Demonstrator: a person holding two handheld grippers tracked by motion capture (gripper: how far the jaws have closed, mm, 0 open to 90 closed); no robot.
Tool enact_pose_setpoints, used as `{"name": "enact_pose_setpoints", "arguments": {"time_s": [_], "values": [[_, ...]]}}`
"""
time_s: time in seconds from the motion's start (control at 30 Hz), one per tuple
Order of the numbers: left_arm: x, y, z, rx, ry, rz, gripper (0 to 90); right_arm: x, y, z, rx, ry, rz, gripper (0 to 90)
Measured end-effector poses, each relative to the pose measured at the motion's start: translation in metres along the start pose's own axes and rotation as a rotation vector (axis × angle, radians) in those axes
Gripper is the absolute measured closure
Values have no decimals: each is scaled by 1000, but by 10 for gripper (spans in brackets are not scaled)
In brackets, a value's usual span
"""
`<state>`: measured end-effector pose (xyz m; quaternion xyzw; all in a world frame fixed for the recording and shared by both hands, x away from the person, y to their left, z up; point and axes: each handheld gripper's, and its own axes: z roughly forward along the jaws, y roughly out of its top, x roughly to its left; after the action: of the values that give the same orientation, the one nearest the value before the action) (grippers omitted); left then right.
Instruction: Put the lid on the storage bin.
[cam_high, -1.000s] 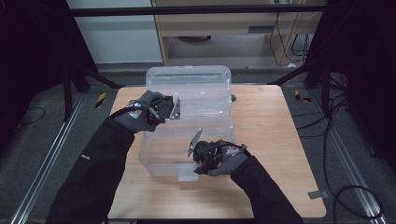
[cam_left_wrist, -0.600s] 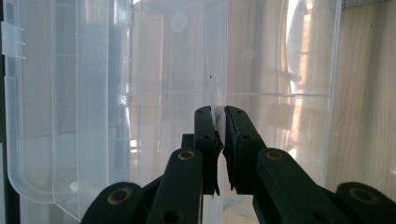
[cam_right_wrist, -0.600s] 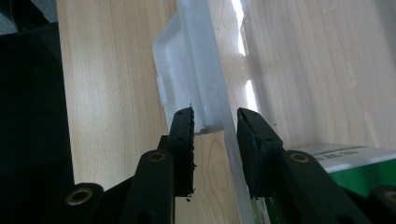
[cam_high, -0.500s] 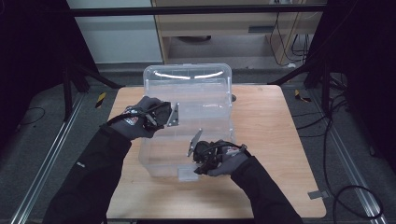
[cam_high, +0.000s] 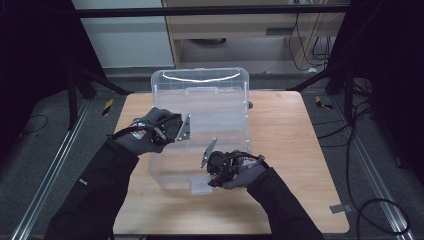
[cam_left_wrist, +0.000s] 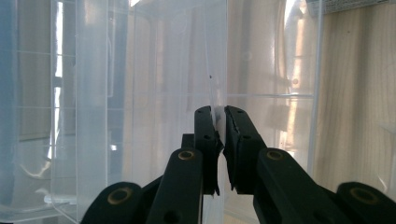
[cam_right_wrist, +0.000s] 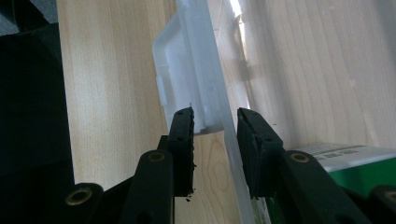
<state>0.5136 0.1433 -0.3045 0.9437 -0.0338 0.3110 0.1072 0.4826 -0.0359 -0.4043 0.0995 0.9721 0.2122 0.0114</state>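
A clear plastic storage box stands on the wooden table, and its hinged lid is raised toward the far side. My left gripper is at the lid's left part; in the left gripper view it is shut on the lid's thin clear edge. My right gripper is at the box's front wall. In the right gripper view it straddles the wall's rim and white latch piece, with the pads against them.
A green item with a white label shows beside the right jaw. Dark frame posts, cables and a cabinet surround the table. Bare wood lies to the right of the box.
The lid has tipped up a little more and now catches a bright highlight along its top edge. The left hand shifted slightly; the right hand stayed put.
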Motion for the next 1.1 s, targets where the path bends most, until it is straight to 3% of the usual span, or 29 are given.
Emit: {"name": "enact_pose_setpoints", "arguments": {"time_s": [0.27,0.63,0.83,1.1], "values": [[-6,-3,-2,-18,-17,-24,829,-1,-1,0,-4,-1,-5,676],[-11,-2,-4,-10,-33,-19,825,0,-2,-1,-13,0,-1,674],[-16,-3,-5,-13,-47,-47,823,0,-2,-1,-18,1,-1,673],[-17,-2,-6,-10,-54,-40,821,1,-4,-1,-32,-2,1,669]]}}
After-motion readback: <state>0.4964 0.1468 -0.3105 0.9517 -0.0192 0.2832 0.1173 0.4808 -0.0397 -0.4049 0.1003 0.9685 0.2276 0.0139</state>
